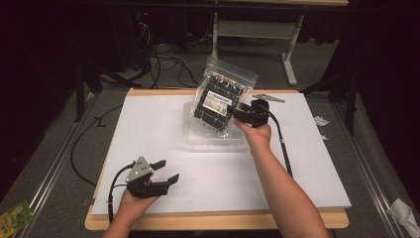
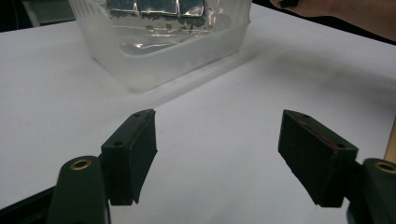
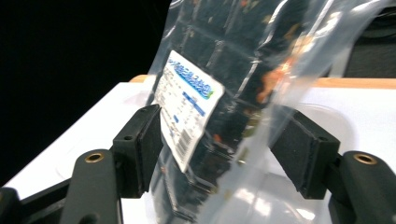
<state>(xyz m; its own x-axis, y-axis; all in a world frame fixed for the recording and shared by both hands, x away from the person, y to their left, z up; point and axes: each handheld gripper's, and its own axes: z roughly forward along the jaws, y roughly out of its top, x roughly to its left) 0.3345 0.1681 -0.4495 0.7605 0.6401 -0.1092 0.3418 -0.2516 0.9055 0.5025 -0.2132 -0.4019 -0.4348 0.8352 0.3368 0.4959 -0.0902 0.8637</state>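
Observation:
A clear zip bag (image 1: 220,101) of dark blocks with a white label (image 3: 187,107) stands tilted in a clear plastic container (image 1: 213,134) at the middle of the white board. My right gripper (image 1: 236,111) reaches the bag's lower right edge. In the right gripper view the bag (image 3: 224,93) hangs between the jaws of the right gripper (image 3: 217,140), which stand apart and wider than the bag, not pressing it. My left gripper (image 1: 166,171) rests open near the board's front left. In its own view the left gripper (image 2: 217,140) holds nothing and faces the container (image 2: 163,60).
The white board (image 1: 148,124) lies on a wooden tabletop (image 1: 213,220). Cables (image 1: 163,62) and a table frame (image 1: 289,54) are on the floor beyond. A green packet (image 1: 15,215) lies on the floor at the lower left, and white scraps (image 1: 321,120) lie at the right.

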